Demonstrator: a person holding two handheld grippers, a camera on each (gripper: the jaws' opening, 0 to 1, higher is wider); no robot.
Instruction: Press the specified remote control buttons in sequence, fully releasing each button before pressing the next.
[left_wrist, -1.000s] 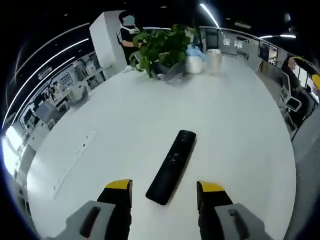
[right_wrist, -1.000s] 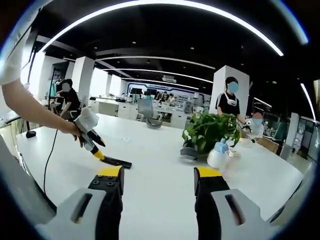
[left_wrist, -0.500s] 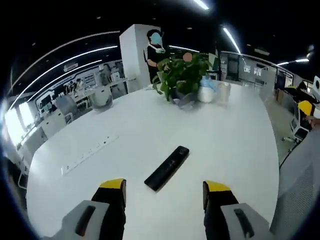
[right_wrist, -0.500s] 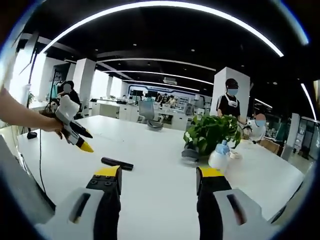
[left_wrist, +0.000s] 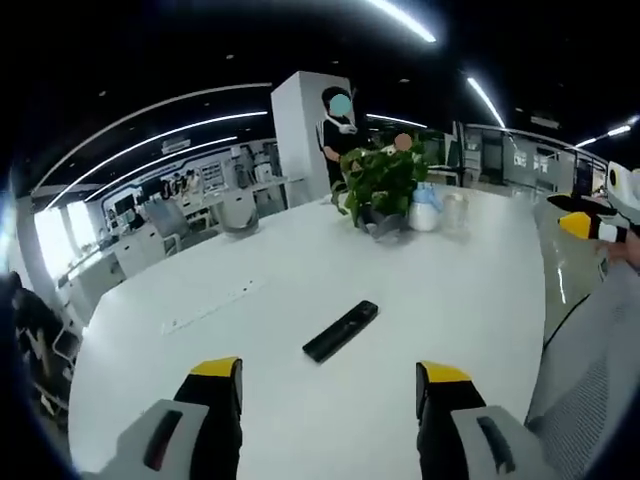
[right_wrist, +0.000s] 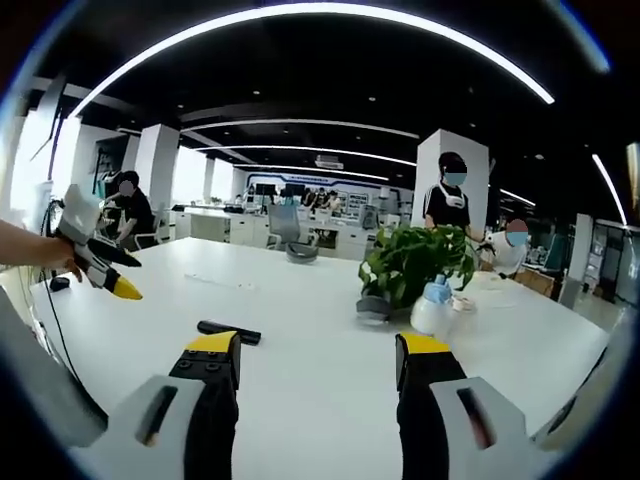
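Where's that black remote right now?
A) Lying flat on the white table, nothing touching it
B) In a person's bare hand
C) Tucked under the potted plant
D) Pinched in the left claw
A: the remote lies flat on the white table, ahead of the open left claw and apart from it.

White tabletop (left_wrist: 470, 300), large, rounded edge. Near its far edge: potted green plant (left_wrist: 383, 180) in a grey pot, a white spray bottle with blue top (right_wrist: 432, 306) just beside the plant, a pale translucent container (left_wrist: 455, 210) next to that. Flat white power strip (left_wrist: 205, 308) lying toward the tabletop's left edge. Black cable (right_wrist: 55, 330) trailing off the tabletop's left edge in the right gripper view. Beyond the far edge: standing person in black top (right_wrist: 447, 205) by a white pillar (left_wrist: 303, 130), second person (right_wrist: 512, 250) behind the plant. Seated person (right_wrist: 130, 205) far left. Office desks, chairs, ceiling light strips behind.
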